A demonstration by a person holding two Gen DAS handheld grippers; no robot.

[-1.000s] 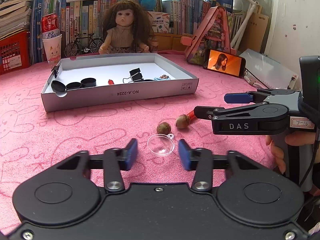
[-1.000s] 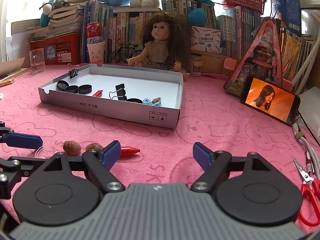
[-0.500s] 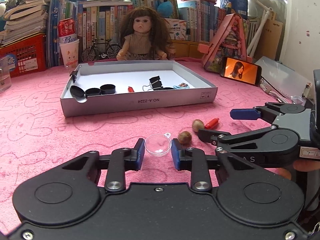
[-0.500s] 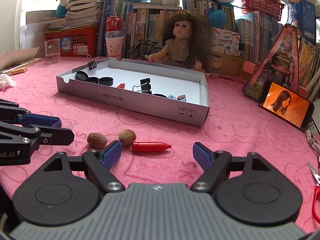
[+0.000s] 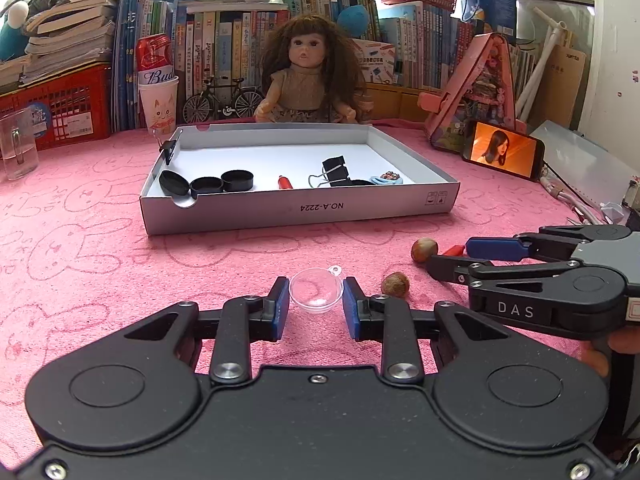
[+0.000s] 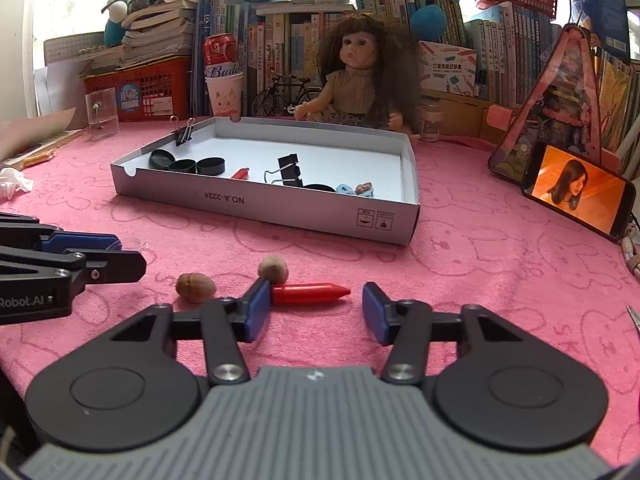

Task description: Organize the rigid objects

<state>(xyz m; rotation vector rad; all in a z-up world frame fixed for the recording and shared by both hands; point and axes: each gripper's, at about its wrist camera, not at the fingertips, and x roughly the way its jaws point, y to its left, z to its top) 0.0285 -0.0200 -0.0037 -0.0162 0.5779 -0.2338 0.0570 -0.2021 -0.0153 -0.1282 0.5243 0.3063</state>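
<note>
A clear plastic half-sphere cup sits on the pink cloth, and my left gripper is shut on it, a blue pad on each side. My right gripper has its jaws closing around a red crayon that lies crosswise between them. The left pad meets the crayon's blunt end and the right pad stands clear of the tip. Two brown nuts lie just beyond it. The white cardboard box stands farther back. In the left wrist view the right gripper reaches in from the right, beside the nuts.
Inside the box are black caps, a black binder clip, a small red piece and a blue trinket. A doll sits behind it, a phone leans at the right, and a clear beaker stands left.
The left jaws closed onto the clear cup. The right jaws narrowed around the red crayon, which now lies between them. Both views drew a little nearer to their objects.
</note>
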